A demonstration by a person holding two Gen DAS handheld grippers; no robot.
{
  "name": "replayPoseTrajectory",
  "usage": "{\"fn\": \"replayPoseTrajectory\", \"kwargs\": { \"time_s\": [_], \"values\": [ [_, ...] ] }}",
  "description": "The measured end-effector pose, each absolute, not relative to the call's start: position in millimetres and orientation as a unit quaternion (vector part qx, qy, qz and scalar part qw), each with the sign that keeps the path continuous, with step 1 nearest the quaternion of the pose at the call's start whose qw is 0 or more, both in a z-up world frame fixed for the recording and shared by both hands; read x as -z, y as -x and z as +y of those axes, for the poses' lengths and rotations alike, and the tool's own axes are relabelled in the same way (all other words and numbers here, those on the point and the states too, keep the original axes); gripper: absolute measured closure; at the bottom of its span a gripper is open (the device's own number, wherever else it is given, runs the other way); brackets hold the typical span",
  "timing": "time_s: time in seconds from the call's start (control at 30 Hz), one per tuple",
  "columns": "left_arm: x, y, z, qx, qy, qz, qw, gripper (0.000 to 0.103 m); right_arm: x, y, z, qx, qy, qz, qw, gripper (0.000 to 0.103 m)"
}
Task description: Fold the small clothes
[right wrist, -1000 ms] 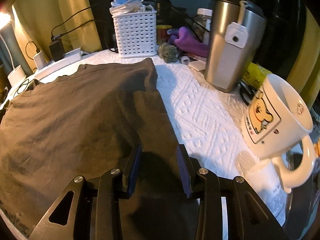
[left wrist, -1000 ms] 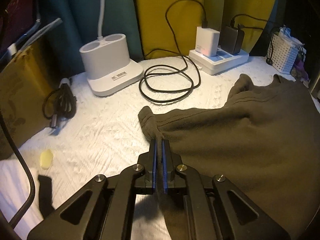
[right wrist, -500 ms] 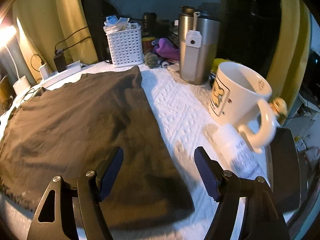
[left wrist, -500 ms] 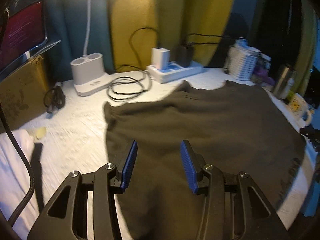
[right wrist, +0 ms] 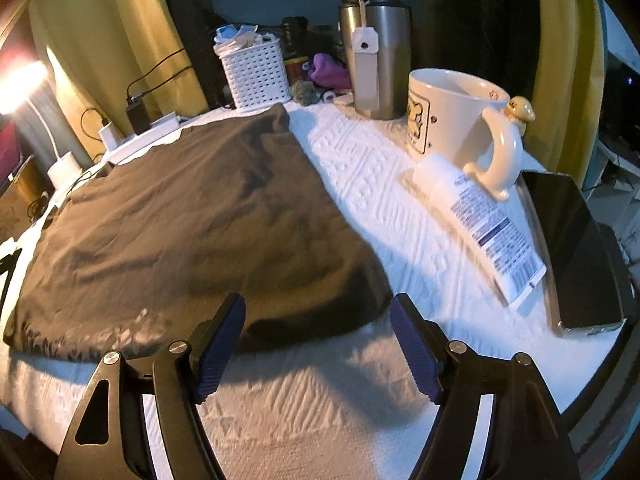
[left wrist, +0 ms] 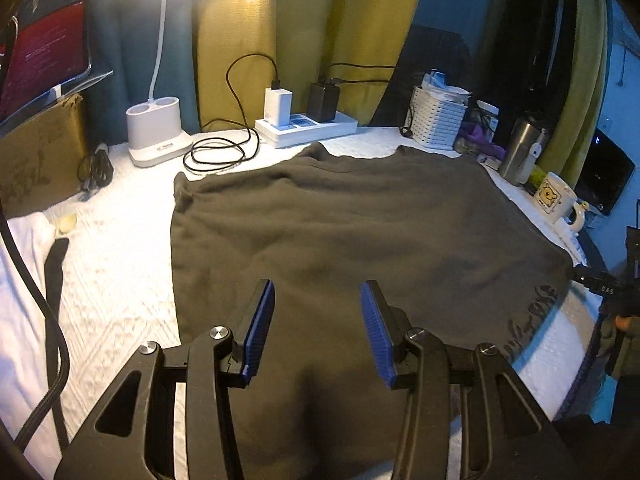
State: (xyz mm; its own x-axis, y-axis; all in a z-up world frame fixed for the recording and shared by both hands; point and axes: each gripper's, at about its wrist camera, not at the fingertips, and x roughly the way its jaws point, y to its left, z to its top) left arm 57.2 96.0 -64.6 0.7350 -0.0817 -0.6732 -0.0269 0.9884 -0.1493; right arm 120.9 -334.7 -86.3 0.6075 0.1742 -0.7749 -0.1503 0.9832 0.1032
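While spread flat — shirt (left wrist: 340,232), untouched.

1. My right gripper (right wrist: 316,344) hovers over the white counter (right wrist: 360,412), jaws opening, nothing between them.
2. The dark garment (right wrist: 192,220) lies flat.
3. A mug (right wrist: 460,120) stands beside a tube (right wrist: 484,224).

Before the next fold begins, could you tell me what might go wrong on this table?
The cream mug, the steel tumbler and a lying tube sit close beside the dark garment, so a swung edge or the right gripper, whose jaws are opening, might knock them. The left gripper is open, holding nothing. At the far edge a black cable could snag the cloth.
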Motion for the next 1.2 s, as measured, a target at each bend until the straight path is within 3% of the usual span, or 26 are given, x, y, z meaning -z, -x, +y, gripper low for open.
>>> {"fn": "replayPoseTrajectory", "kwargs": {
  "time_s": [0.53,1.2],
  "values": [
    [75.3,-42.2,82.6,0.022,0.066,0.374,0.925,0.058,91.8,-116.1,-331.5,-0.113,-0.045,0.445,0.887,0.015],
    [100.1,-85.4,94.5,0.021,0.066,0.417,0.906,0.058,94.4,-150.1,-311.6,-0.112,-0.063,0.441,0.888,0.012]
  ]
}}
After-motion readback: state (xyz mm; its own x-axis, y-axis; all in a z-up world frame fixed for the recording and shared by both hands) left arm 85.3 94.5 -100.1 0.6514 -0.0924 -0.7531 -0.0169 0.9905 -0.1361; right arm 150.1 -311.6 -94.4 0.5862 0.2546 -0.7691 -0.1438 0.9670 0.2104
